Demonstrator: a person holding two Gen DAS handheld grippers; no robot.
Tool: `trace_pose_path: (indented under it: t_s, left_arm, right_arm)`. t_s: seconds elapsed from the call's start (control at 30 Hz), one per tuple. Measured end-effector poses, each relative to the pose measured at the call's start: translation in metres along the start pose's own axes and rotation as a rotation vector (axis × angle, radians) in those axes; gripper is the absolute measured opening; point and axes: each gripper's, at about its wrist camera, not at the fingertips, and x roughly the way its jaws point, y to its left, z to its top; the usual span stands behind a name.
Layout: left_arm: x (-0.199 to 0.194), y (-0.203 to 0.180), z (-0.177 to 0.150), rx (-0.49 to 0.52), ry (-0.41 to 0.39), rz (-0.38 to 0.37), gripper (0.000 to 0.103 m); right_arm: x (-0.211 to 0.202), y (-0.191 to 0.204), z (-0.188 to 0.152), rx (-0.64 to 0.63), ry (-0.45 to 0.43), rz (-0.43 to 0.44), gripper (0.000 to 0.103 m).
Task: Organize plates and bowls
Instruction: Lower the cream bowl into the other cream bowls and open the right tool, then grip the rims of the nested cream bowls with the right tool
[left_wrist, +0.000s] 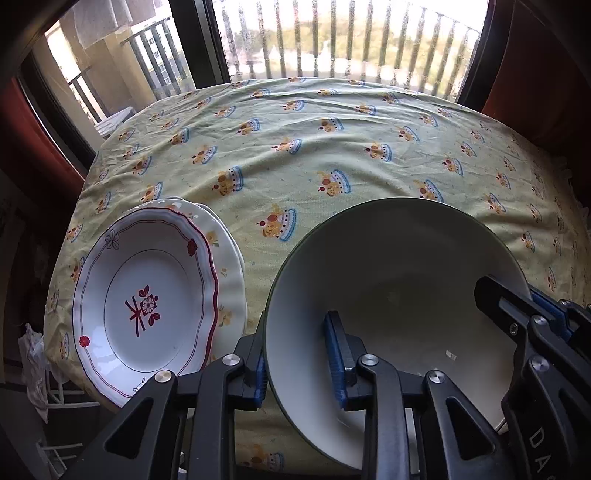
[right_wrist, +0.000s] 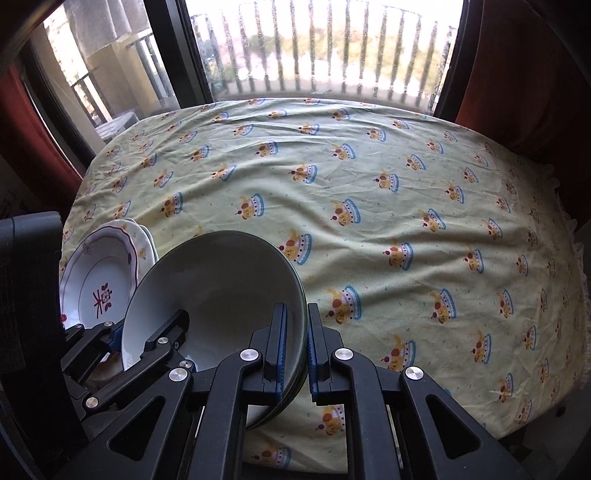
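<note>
Gripping bowl (left_wrist: 388, 280) rim with both tongs, opening facing up, tilted

You have a table draped in a pale yellow-green tablecloth (right_wrist: 369, 192) printed with small cartoon figures, creased in places and hanging over the edges. Near its left edge sits a stack of plates (left_wrist: 147, 295): a white one with red rim and red centre motif on top, and what looks like two scalloped floral ones beneath. The rest of the cloth lies bare.
</note>
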Motion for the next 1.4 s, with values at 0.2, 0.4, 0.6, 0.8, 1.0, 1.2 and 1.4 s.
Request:
trace_pose_path:
  t_s: [0.2,0.4,0.6,0.8,1.0,1.2,1.4]
  left_arm:
    - [0.002,-0.001,-0.003,0.012,-0.004,0.0,0.028]
    - [0.006,0.003,-0.007,0.02,-0.015,-0.038,0.028]
    - [0.007,0.006,-0.008,0.04,-0.022,-0.076,0.029]
    - [0.009,0.013,-0.003,0.095,0.001,-0.168,0.044]
    - [0.017,0.017,0.008,0.146,0.031,-0.25,0.066]
    - [0.031,0.016,0.014,0.186,0.084,-0.377,0.069]
    - [0.042,0.015,0.013,0.196,0.131,-0.464,0.066]
  right_arm:
    - [-0.001,0.002,-0.003,-0.022,-0.011,-0.019,0.013]
    - [-0.002,0.009,-0.008,-0.037,-0.047,-0.052,0.013]
    - [-0.004,0.015,-0.011,-0.034,-0.053,-0.096,0.013]
    - [-0.001,0.02,-0.008,0.005,-0.031,-0.114,0.04]
    - [0.005,0.022,-0.002,0.088,0.005,-0.129,0.06]
    - [0.012,0.017,-0.002,0.186,0.055,-0.174,0.063]
    - [0.017,0.01,-0.009,0.272,0.096,-0.187,0.063]
